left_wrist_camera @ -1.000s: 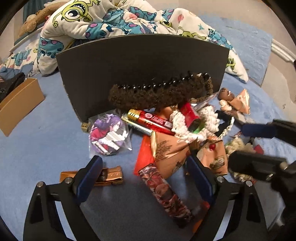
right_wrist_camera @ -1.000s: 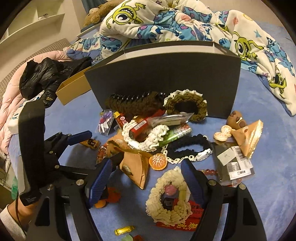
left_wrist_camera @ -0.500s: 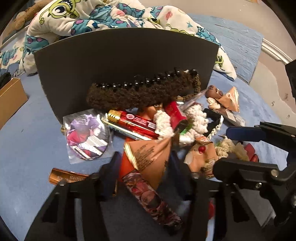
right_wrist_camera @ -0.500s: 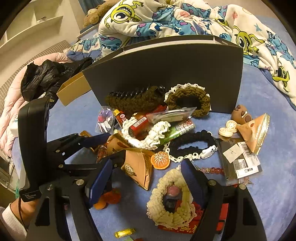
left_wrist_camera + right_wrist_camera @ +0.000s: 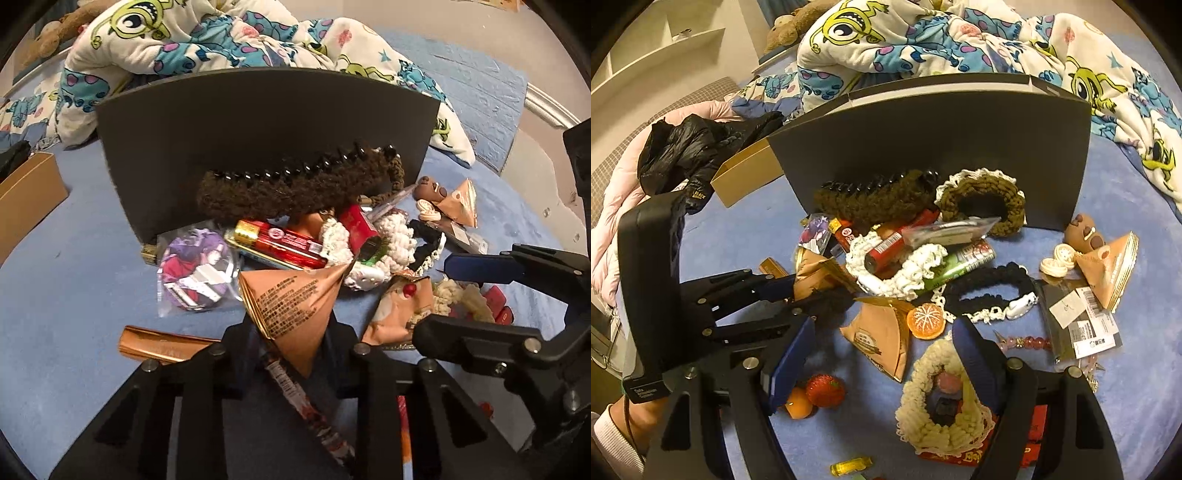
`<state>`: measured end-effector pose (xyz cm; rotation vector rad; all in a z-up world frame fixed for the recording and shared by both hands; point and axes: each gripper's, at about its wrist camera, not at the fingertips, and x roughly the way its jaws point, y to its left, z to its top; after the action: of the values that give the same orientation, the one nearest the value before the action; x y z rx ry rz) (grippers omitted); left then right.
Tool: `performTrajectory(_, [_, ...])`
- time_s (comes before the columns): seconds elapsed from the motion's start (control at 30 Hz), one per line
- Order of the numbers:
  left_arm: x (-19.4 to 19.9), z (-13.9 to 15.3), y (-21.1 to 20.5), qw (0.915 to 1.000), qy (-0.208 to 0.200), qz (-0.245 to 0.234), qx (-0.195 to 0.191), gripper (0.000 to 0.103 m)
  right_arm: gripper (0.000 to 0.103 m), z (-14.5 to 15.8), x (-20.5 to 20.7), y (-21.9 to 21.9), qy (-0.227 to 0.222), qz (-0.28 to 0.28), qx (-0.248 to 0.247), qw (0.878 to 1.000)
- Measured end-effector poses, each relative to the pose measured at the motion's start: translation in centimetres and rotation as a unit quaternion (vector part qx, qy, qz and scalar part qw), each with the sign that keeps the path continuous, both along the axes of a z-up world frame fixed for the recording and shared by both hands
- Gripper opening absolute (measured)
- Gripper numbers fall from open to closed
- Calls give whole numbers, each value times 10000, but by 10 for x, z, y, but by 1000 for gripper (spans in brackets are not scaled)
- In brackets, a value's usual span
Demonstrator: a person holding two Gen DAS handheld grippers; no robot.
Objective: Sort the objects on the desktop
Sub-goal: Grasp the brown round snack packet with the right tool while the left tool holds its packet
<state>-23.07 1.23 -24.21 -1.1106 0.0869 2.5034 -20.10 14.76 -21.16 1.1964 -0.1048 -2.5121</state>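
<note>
My left gripper (image 5: 291,354) is shut on a tan triangular snack packet (image 5: 291,302) and holds it just above the blue surface; it also shows in the right wrist view (image 5: 816,275). My right gripper (image 5: 882,354) is open and empty, above a second tan triangular packet (image 5: 879,336) and a cream crocheted scrunchie (image 5: 934,402). A pile lies against the dark box (image 5: 266,122): a brown fuzzy hair claw (image 5: 295,188), a red snack stick (image 5: 284,245), a white scrunchie (image 5: 897,269) and a black scrunchie (image 5: 990,291).
A round anime badge (image 5: 195,269), a copper bar (image 5: 159,343) and a long printed packet (image 5: 306,410) lie near my left gripper. A toy strawberry (image 5: 825,389), orange slice (image 5: 925,321) and tags (image 5: 1078,317) lie around. A cardboard tray (image 5: 746,173) and blanket (image 5: 960,37) are behind.
My left gripper moved forward and closed on the tan triangular packet, lifting it slightly. My right gripper stayed open and shifted a little.
</note>
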Motion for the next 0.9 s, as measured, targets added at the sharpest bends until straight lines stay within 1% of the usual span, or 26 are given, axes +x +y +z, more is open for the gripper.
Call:
performTrajectory(0.17, [6,9,-16,9996,143,240,-49,30,79,0,-1,-6,38,43,-43,10000])
performTrajectory(0.33, [12,13,-32,9987,215,457,77,30,79,-7,-4,-17,34,114,136,9998])
performTrajectory(0.5, [14,7,-34,9988,163,451,75,30,79,-17,-9,-23,2,-28,395,9992])
performTrajectory(0.53, [14,6,-34,9988,149,450,83,30,76,-20,-10,-24,-12,-53,485,9988])
performTrajectory(0.57, [13,6,-33,9989,138,444,98,30,72,-23,-11,-26,-1,-93,628,9980])
performTrajectory(0.63, [14,5,-30,9989,141,423,112,30,71,-27,-12,-29,25,-122,754,9971])
performTrajectory(0.77, [15,7,-23,9992,156,349,74,30,68,-27,-11,-33,65,-143,814,9966])
performTrajectory(0.87, [15,8,-18,9993,163,321,80,30,61,-26,-12,-33,37,-150,714,9973])
performTrajectory(0.9, [16,9,-17,9993,160,312,84,30,60,-25,-12,-32,31,-157,695,9975])
